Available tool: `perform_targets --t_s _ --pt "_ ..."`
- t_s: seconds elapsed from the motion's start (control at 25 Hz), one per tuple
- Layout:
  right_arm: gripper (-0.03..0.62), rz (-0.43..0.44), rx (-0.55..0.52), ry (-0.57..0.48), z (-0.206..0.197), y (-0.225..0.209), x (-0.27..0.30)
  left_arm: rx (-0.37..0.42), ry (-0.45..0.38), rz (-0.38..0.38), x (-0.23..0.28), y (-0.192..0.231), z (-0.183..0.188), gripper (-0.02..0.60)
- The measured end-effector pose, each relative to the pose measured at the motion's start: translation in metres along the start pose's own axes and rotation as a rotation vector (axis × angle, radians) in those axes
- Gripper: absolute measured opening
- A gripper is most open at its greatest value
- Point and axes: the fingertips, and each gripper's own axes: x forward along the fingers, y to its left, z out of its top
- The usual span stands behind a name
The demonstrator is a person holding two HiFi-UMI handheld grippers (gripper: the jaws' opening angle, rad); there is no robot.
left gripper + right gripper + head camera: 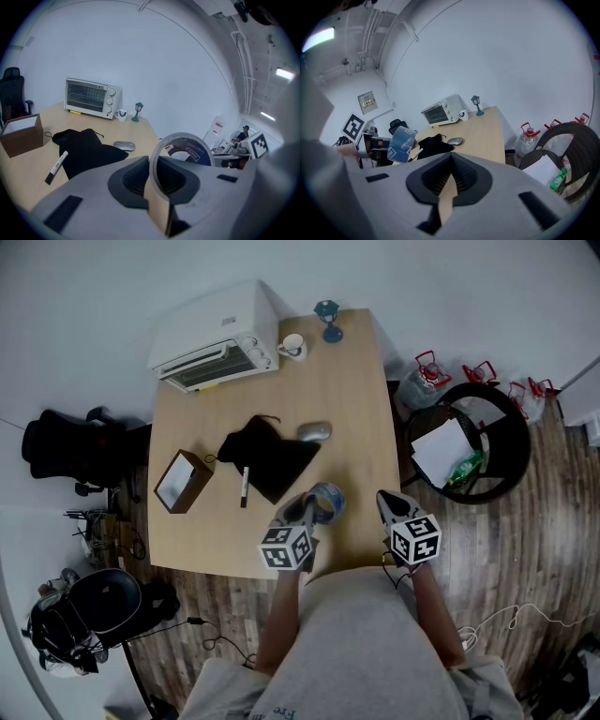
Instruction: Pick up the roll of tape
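The table (361,418) is bare along its right side. Bag (267,457), mouse (314,431), marker (245,486) and box (181,481) crowd the left middle; oven (217,337), mug (292,347) and lamp (328,320) line the far edge.

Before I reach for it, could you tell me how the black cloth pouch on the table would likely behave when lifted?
The black pouch lies flat and creased, so it probably sags limply and weighs little. Its cloth looks matte, so likely not slippery. Dragging it might nudge the marker lying close by its edge.
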Motion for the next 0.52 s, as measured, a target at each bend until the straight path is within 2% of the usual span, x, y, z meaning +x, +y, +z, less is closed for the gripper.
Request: perform_targets --t_s 0.52 --pt "0.003 0.011 -0.007 -0.008 0.0003 0.0070 0.0021 -0.003 0.005 0.000 -0.0031 0.0038 -0.0043 0.041"
